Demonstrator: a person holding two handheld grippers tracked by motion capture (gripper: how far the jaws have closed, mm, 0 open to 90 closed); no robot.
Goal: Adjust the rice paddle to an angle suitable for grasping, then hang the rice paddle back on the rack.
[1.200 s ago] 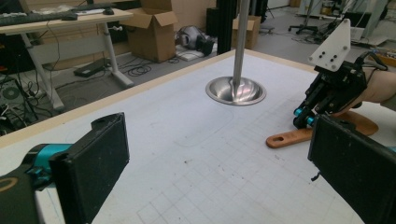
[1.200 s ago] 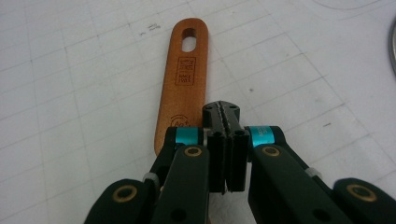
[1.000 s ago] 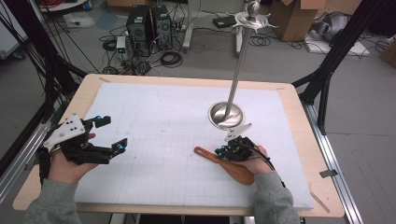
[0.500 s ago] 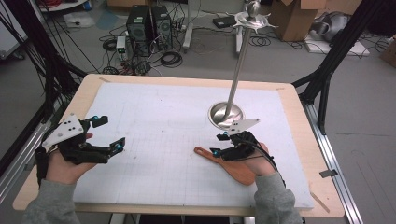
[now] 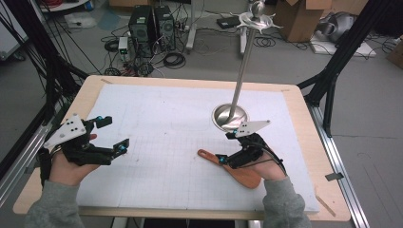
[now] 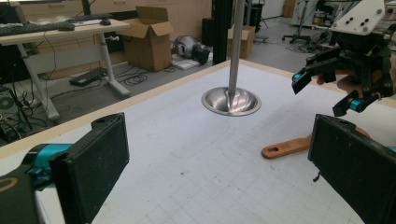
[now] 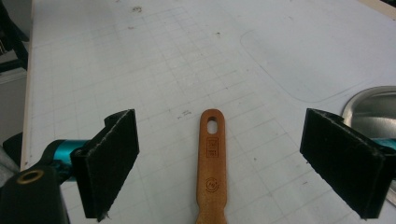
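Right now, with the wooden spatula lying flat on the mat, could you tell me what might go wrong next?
1. The right hand-held gripper hangs open over the wooden spatula; a careless closing may only nudge it aside.
2. The steel stand rises close by, so a wide swing might knock its pole.

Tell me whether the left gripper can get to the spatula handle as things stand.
Probably yes. The left gripper is open, and bare mat lies between it and the spatula handle. The right gripper hovers open just above the spatula, though, and could crowd the approach.
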